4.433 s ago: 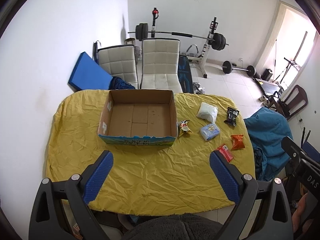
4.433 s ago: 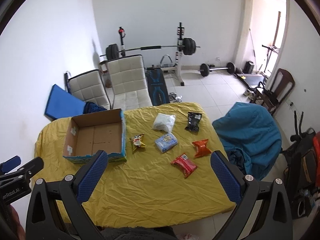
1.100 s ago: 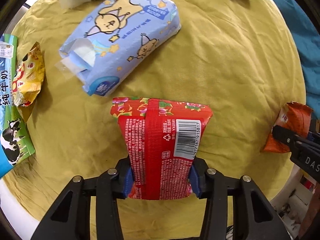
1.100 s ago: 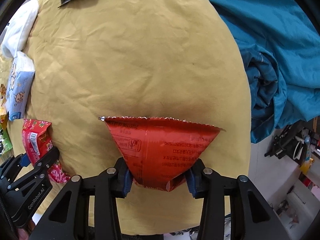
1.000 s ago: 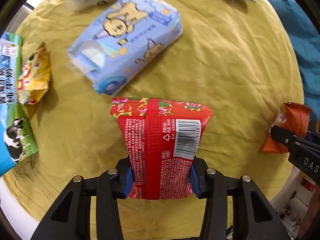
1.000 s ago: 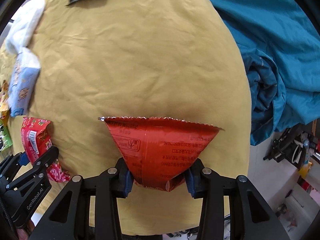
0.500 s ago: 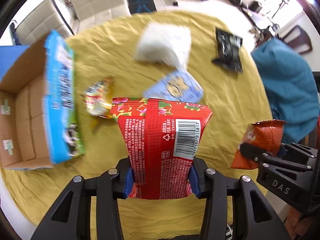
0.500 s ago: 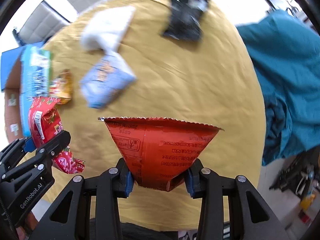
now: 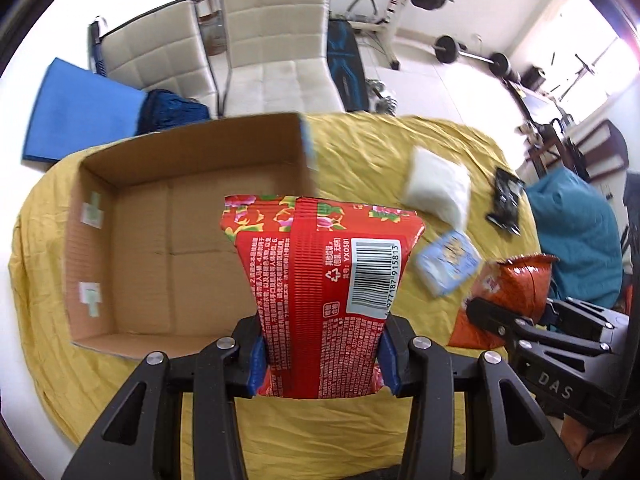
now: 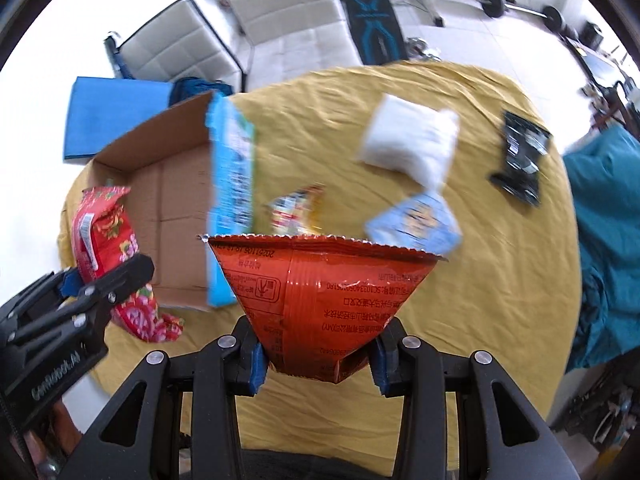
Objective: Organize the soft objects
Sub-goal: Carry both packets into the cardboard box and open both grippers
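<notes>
The left hand-held gripper (image 9: 322, 364) points steeply down above the yellow surface (image 9: 360, 152), clamping a red packet (image 9: 320, 280) over the open cardboard box (image 9: 168, 240). Beside it, the right hand-held gripper (image 10: 320, 360) points down too, pinching an orange bag (image 10: 320, 288).

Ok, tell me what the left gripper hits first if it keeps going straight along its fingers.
Probably the bare floor of the open cardboard box. The left gripper, shut on the red packet, points into its near right part. Depth is unclear, so it might instead clip the near wall.

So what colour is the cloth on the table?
The tablecloth is yellow, clearest in the right wrist view.
</notes>
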{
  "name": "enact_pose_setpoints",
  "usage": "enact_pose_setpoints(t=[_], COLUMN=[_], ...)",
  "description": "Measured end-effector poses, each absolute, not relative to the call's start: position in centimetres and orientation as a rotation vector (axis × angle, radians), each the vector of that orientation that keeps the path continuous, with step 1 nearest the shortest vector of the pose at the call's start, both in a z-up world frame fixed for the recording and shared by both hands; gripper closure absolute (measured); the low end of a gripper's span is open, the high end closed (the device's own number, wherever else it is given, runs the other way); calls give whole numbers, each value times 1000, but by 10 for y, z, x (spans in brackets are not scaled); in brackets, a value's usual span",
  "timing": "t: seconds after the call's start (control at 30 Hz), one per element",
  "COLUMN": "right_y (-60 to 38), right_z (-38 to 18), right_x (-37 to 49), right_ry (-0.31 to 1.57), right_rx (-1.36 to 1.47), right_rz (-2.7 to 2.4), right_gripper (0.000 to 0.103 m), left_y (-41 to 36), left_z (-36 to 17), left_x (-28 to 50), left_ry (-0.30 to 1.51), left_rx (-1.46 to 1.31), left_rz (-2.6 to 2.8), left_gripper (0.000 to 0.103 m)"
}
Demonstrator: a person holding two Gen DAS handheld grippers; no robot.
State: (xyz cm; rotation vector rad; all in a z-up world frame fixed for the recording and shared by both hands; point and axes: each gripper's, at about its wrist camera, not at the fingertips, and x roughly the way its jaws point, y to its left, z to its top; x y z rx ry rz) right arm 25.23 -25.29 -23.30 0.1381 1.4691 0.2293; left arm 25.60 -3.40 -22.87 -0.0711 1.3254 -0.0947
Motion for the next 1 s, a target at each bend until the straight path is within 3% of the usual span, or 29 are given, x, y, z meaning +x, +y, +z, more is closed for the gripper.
enact_pose_setpoints(t=[0.3,0.53,1.0], right_y=[-150,-74,-22], right_z=[-252,-291,-390], right_x=[297,348,371], right_ry=[1520,1592,1785], right_rx=[120,94,-35], right_rz=[310,339,259], right_gripper=[61,61,61], left_y=[63,131,170], left_z=[-251,-305,-392], left_x=[302,347,387], left_ry=[1367,1475,1658], left_rx=[-139,-206,-302], left_rz=[-51,-16,-102], left_gripper=[62,62,62])
